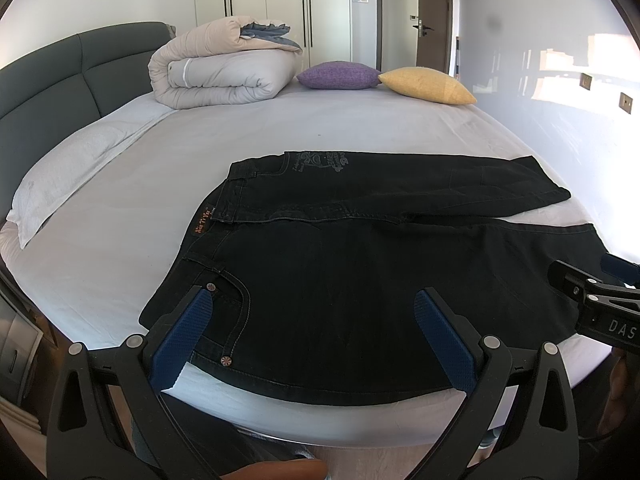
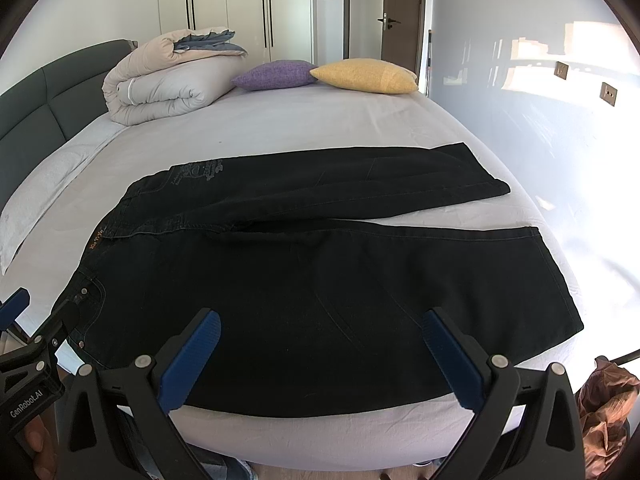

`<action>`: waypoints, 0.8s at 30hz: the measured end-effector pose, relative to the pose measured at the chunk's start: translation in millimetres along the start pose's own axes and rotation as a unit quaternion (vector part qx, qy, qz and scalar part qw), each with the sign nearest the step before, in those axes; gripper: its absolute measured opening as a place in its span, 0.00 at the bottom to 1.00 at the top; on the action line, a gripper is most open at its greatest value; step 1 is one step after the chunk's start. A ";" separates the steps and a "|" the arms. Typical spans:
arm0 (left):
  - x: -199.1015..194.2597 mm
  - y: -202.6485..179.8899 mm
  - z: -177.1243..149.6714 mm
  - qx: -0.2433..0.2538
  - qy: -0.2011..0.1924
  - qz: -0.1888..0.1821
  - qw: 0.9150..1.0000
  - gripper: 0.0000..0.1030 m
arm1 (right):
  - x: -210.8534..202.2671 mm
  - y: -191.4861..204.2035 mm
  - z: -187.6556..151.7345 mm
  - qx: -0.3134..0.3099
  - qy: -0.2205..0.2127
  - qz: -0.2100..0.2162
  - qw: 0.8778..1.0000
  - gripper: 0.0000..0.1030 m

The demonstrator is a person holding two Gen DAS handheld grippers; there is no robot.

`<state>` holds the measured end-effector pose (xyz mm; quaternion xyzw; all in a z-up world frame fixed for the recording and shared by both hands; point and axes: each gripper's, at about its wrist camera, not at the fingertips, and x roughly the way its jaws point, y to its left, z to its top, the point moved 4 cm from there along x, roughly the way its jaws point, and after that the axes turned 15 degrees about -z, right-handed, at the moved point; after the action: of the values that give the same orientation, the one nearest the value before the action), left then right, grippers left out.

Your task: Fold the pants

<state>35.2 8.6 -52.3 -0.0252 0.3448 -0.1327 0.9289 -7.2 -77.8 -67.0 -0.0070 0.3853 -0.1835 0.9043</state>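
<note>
Black jeans (image 1: 340, 264) lie flat on the bed, waistband to the left, both legs running right and spread apart in a V. They also show in the right wrist view (image 2: 320, 272). My left gripper (image 1: 312, 300) is open and empty, hovering over the near waist and front pocket. My right gripper (image 2: 322, 320) is open and empty, hovering over the near leg's thigh. The right gripper also shows at the right edge of the left wrist view (image 1: 596, 300); the left one shows at the left edge of the right wrist view (image 2: 28, 344).
The bed (image 1: 280, 128) has a white sheet. A rolled duvet (image 1: 224, 72), a purple cushion (image 1: 340, 75) and a yellow cushion (image 1: 428, 85) lie at its far side. A pillow (image 1: 68, 172) and grey headboard (image 1: 48, 96) are left. A brown bag (image 2: 604, 400) sits on the floor at right.
</note>
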 end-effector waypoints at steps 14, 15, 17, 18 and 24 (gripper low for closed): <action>4.2 0.3 -3.8 -0.005 0.003 -0.004 1.000 1.00 | -0.4 0.5 -1.3 -0.002 0.002 0.000 1.000 1.00; 4.3 0.1 -4.1 -0.005 0.003 -0.003 1.000 1.00 | -0.2 0.4 -1.0 -0.001 0.002 0.001 1.000 1.00; 4.0 0.5 -3.8 -0.005 0.003 -0.004 1.000 1.00 | 0.3 0.4 -0.7 -0.002 0.002 0.000 1.000 1.00; 4.0 0.4 -3.9 -0.005 0.003 -0.004 1.000 1.00 | 0.3 0.4 -1.0 -0.002 0.003 0.000 1.000 1.00; 4.8 0.6 -2.0 -0.007 0.003 -0.005 1.000 1.00 | 0.3 0.7 -1.0 -0.002 0.003 0.000 1.000 1.00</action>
<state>37.5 8.0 -57.0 -0.0324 0.3486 -0.1348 0.9269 -7.4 -77.2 -68.0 -0.0084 0.3883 -0.1823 0.9033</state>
